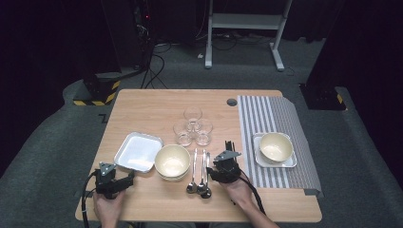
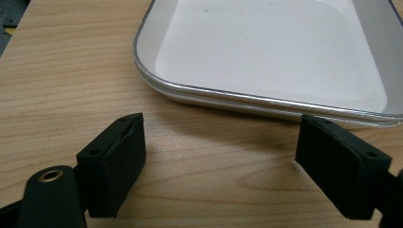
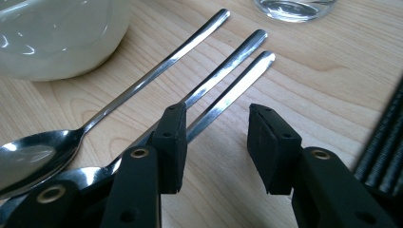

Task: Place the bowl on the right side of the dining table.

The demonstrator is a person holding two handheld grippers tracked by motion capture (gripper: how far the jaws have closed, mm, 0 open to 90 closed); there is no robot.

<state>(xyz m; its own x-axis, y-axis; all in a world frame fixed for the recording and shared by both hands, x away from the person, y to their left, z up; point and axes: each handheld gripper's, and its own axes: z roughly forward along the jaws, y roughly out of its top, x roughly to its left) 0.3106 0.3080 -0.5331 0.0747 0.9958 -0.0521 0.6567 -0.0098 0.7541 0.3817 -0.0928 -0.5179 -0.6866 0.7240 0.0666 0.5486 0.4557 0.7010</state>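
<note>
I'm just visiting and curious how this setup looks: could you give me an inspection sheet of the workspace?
Surface: wooden table, striped mat on its right side.
Job's things: three spoons side by side near the front edge; one handle lies between the right gripper's jaws, untouched.
Clutter: metal tray, cream bowl, three glasses, second bowl on a tray on the mat.
Grippers: left gripper open, just short of the tray's rim; right gripper open over the spoons.
Cables: one trails from each gripper; more on the floor behind.
Surroundings: grey carpet, white desk frame, dark backdrop.
</note>
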